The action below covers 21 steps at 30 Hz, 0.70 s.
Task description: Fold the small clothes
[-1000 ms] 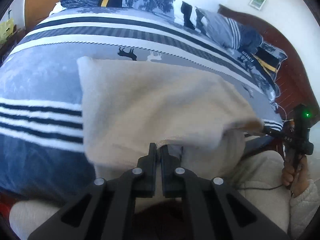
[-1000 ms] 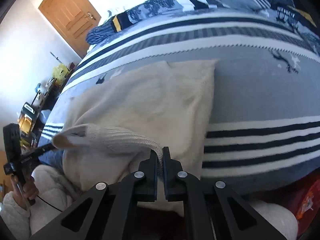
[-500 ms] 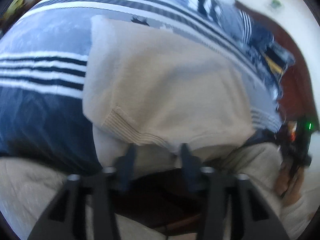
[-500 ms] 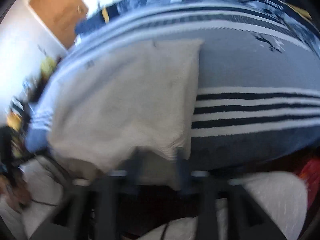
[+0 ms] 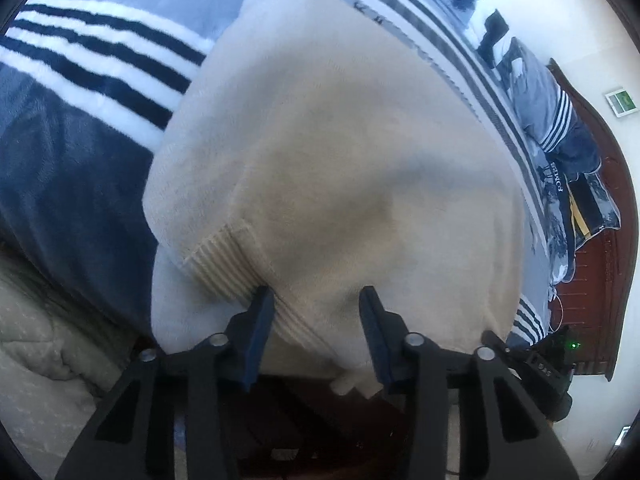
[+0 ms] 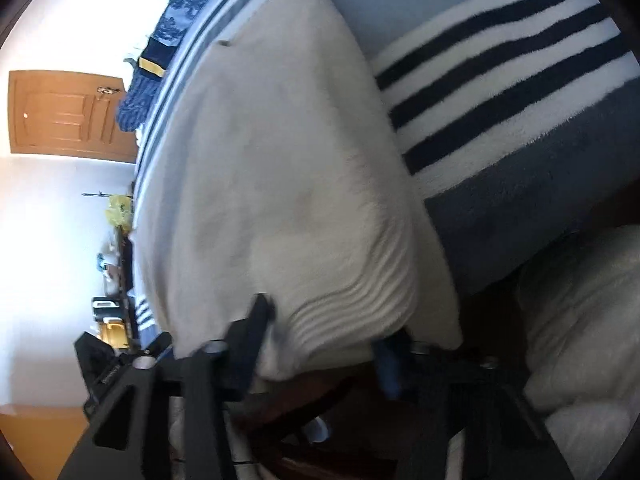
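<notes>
Item: cream knit garment [image 5: 340, 168], folded over on itself, lying on the near edge of a bed under a striped blue blanket [image 5: 80, 92]; its ribbed hem [image 5: 224, 264] hangs just over the near edge.

Step in hand: release after a fold. Judged from the doubled layer, one fold is laid down and both tongs are letting go.

Left tongs [image 5: 316, 308]: spread, jaws having just been closing partway after opening; hem edge sits between them, not pinched.

Right tongs [image 6: 320, 320]: likewise spread and lately narrowing; view blurred, the ribbed corner [image 6: 352, 292] lying between the jaws, apparently loose.

Next move, as judged: draw both tongs clear toward the near side without dragging the hem, then take a side edge for a crosswise fold.

Containers: none visible; nothing to list inside.

Other: folded bedding [image 5: 552, 120] at the far right, wooden door [image 6: 68, 112] at the far left.
</notes>
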Tool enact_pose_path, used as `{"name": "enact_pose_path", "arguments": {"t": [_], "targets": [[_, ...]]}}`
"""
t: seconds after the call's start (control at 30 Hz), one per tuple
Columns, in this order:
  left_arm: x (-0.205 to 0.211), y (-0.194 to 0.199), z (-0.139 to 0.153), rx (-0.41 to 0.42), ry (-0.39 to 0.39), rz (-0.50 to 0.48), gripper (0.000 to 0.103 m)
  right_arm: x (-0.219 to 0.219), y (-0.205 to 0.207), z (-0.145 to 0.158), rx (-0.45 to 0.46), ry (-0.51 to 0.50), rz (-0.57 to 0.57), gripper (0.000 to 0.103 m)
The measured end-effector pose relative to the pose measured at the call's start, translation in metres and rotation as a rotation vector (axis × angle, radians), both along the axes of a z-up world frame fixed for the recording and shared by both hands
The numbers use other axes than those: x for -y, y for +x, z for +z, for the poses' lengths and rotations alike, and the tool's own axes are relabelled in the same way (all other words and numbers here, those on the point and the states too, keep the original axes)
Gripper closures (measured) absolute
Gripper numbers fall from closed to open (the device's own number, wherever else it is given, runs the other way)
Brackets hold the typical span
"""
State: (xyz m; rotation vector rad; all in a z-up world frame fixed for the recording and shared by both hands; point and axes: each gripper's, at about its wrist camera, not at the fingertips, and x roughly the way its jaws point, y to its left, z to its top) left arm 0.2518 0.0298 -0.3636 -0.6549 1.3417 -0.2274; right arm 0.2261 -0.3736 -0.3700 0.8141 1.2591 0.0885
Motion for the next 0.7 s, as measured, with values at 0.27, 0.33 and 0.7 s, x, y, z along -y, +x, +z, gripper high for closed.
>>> {"name": "enact_pose_path", "arguments": {"t": [0.27, 0.33, 0.7], "targets": [[-0.011, -0.005, -0.019, -0.054, -0.071, 0.018, 0.064, 0.007, -0.011, 0.0, 0.025, 0.015, -0.033, 0.08], [-0.015, -0.003, -0.023, -0.054, -0.066, 0.027, 0.082, 0.005, -0.009, -0.002, 0.025, 0.007, -0.029, 0.08], [-0.031, -0.054, 0.025, 0.069, -0.05, 0.012, 0.096, -0.011, -0.056, 0.071, 0.209, -0.128, 0.022, 0.099]]}}
